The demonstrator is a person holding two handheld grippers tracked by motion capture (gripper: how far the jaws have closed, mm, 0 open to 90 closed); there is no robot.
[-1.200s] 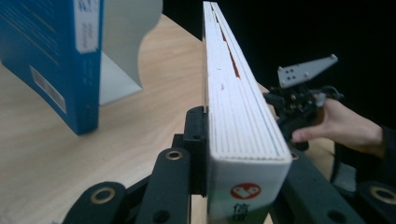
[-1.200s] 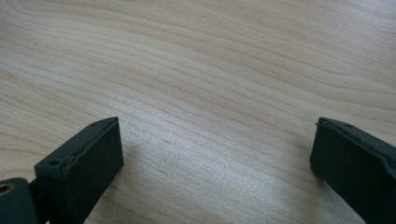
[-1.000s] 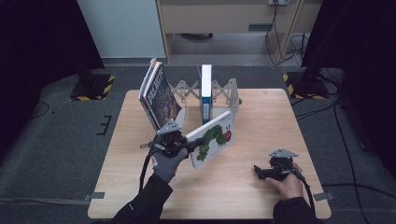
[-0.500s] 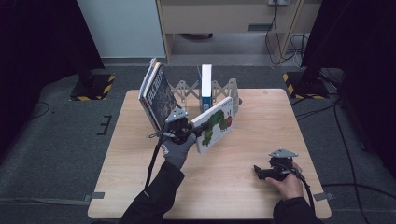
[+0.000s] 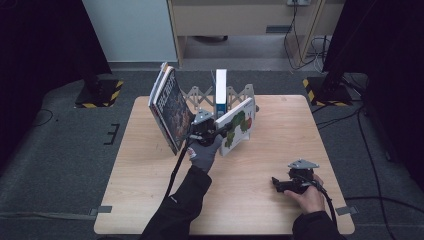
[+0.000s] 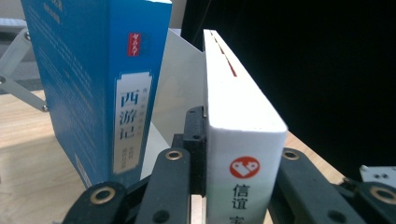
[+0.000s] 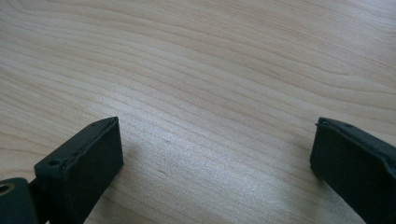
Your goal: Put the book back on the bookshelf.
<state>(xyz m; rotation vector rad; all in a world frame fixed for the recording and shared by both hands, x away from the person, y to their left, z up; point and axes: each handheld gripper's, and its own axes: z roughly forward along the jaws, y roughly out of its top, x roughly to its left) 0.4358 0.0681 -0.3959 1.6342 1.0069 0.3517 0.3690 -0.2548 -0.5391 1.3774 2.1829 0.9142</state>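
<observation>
My left arm stretches forward from the near edge toward the middle of the far half, sleeve dark, hand gloved grey around the left gripper. Its jaws point right and away, clamped on something thick between the pads. My right hand rests low at the near right, bare, wrapped around the right gripper, which points left with its jaws spread wide and nothing between them.

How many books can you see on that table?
4, possibly more hidden: two dark-covered books leaning together at the rack's left end, a blue-and-white upright book in the middle, and a white caterpillar picture book gripped in the left claw.
</observation>
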